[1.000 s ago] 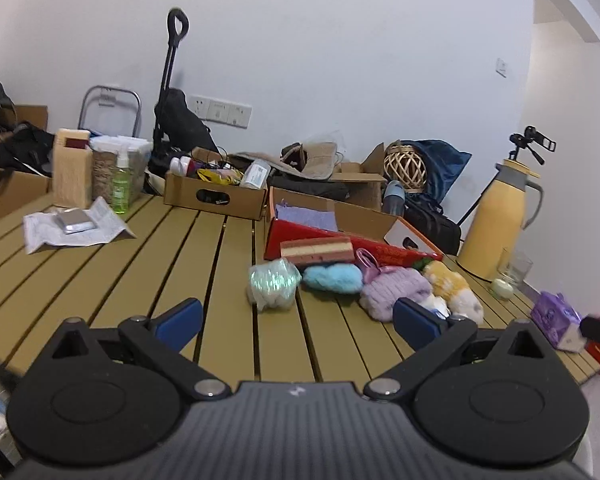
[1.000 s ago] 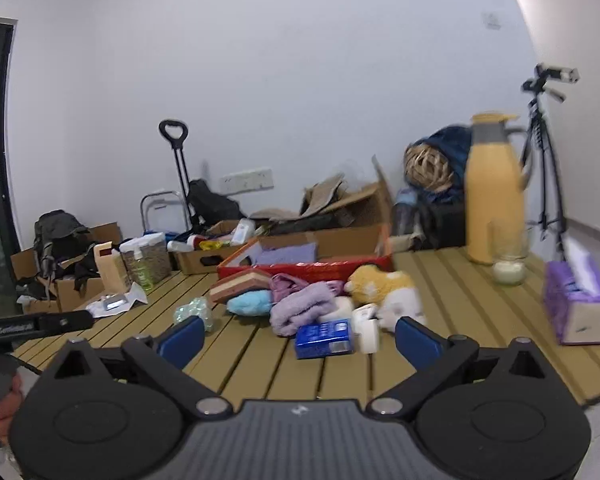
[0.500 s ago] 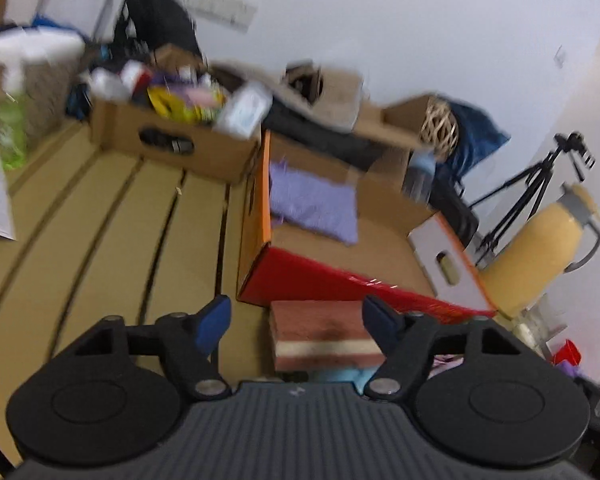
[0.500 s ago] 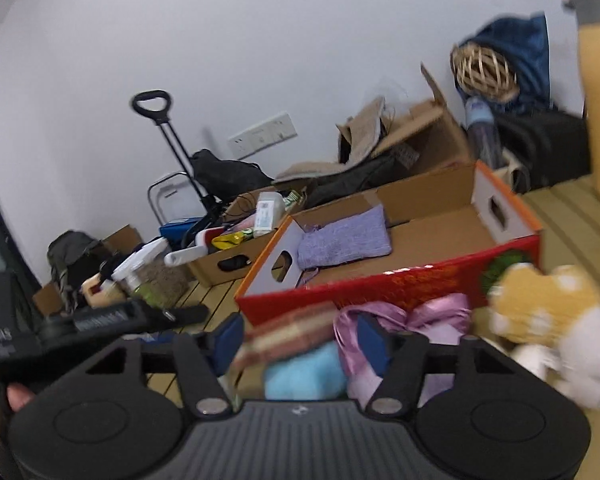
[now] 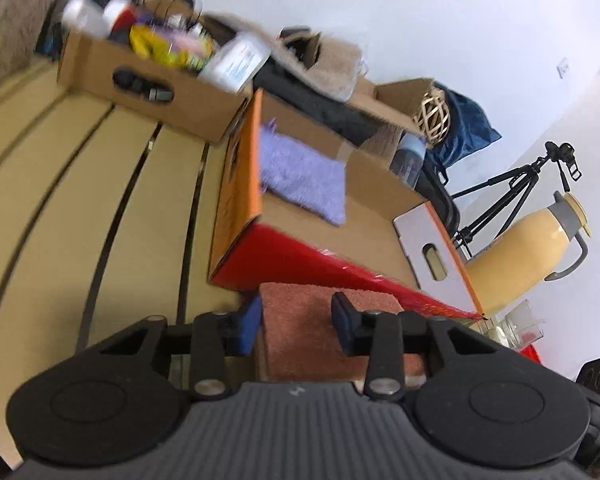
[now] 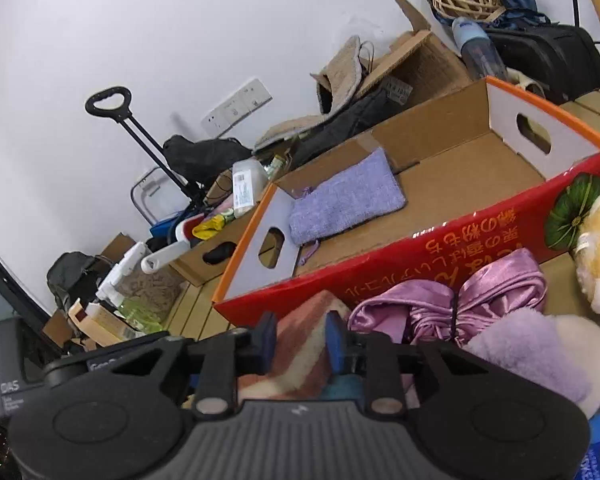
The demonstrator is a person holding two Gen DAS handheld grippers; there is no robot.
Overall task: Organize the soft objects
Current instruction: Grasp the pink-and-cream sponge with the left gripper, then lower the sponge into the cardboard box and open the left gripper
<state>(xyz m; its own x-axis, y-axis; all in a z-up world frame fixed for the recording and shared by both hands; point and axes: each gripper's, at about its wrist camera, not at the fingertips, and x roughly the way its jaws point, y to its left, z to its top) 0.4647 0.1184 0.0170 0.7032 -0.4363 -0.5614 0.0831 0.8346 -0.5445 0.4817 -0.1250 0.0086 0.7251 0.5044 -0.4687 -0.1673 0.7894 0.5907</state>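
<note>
Slatted bench (image 5: 80,184), left of frame; red box (image 6: 440,256) mid-frame, purple cloth (image 6: 344,200) inside, likely the drop spot. Folded pink towel (image 5: 320,320) lies just before it; left tool (image 5: 296,322) and right tool (image 6: 300,338) closing, straddling its ends for a two-handed lift

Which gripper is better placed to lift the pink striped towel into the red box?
Probably neither alone: left gripper and right gripper are both closing around the towel, beside the box.
</note>
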